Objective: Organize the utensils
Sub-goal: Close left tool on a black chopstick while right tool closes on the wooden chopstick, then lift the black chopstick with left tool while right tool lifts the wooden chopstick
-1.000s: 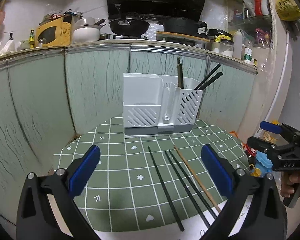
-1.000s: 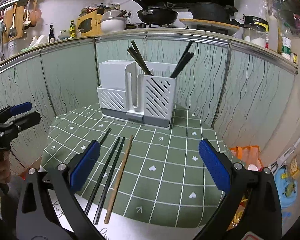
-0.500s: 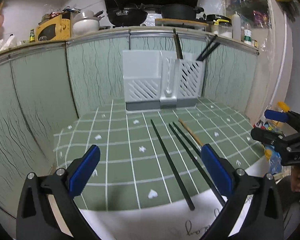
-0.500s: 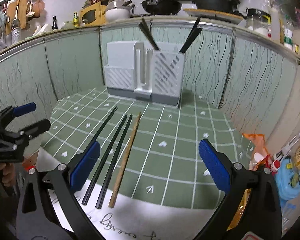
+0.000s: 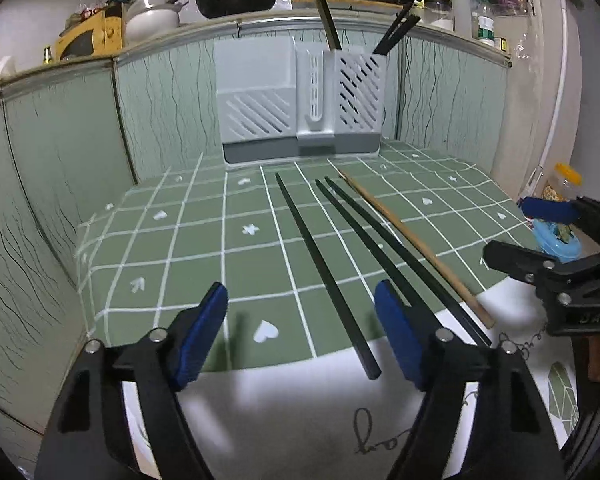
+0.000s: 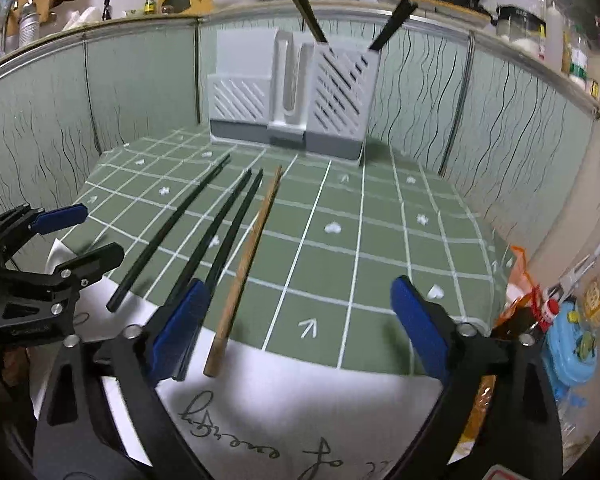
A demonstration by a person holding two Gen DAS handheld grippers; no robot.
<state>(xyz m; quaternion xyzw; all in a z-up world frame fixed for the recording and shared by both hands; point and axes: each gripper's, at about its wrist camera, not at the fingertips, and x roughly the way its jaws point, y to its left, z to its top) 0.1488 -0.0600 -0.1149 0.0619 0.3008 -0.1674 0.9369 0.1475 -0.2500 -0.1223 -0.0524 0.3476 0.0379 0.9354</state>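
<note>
Three black chopsticks and one wooden chopstick (image 5: 416,244) lie side by side on the green checked tablecloth (image 5: 188,248). The leftmost black chopstick (image 5: 320,268) runs between the blue pads of my left gripper (image 5: 300,332). Its jaws are closing and the pads are clear of the stick. The wooden chopstick (image 6: 248,256) lies just inside the left pad of my right gripper (image 6: 300,320), whose jaws are also closing without touching it. The other two black chopsticks (image 6: 224,236) pass behind that finger. A white slotted utensil holder (image 5: 300,92) at the back holds several chopsticks.
Green panelled walls (image 5: 60,152) close the table on the left and behind. A white cloth with writing (image 6: 284,420) covers the front edge. A blue toy (image 6: 576,344) and packets sit off the table's right side. Pans stand on the counter above.
Both grippers have sunk toward the near ends of the chopsticks, which now look larger and closer. Both pairs of pads stand nearer together than before.
</note>
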